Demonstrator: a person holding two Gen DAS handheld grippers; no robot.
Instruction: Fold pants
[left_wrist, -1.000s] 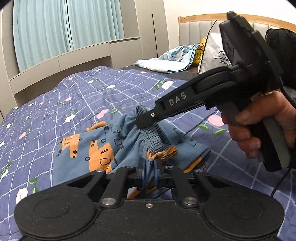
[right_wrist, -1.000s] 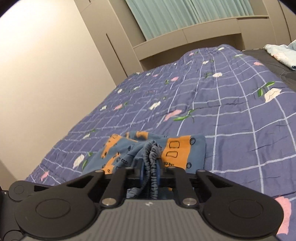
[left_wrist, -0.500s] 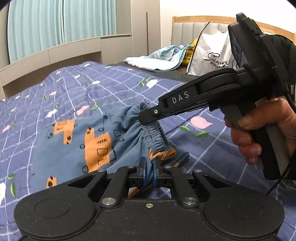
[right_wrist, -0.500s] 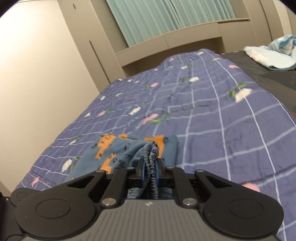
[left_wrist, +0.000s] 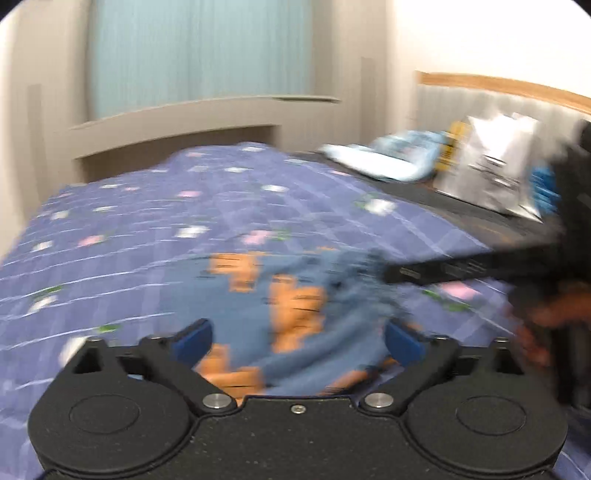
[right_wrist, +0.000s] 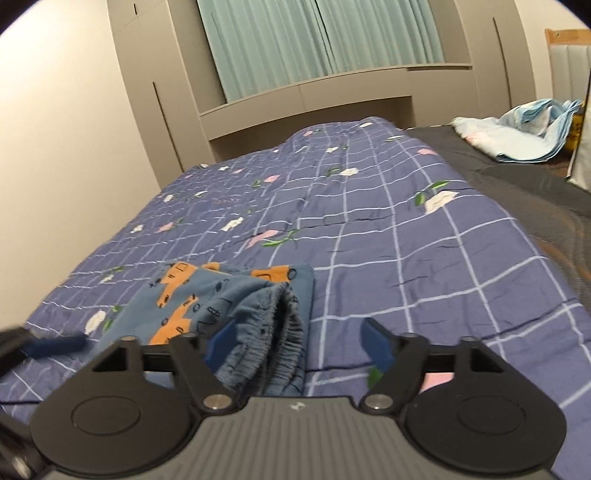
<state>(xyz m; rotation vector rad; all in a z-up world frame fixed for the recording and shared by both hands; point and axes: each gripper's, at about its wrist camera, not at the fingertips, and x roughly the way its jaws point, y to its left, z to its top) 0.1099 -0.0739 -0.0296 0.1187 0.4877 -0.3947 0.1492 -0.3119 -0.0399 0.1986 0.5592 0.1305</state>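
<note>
Both the left gripper (left_wrist: 295, 341) and right gripper (right_wrist: 297, 341) have just opened their jaws wide, releasing the pants (right_wrist: 236, 299), which now lie free on the bed (right_wrist: 369, 221).

Each camera sits just behind its own jaws, looking forward and slightly downward across the bed (right_wrist: 388, 229), close above it. Both views share the pants (left_wrist: 303, 306) lying just ahead of the jaws, the curtain (right_wrist: 317, 37) far beyond, and the pale blue cloth (right_wrist: 517, 136) to the right of the jaws.
</note>
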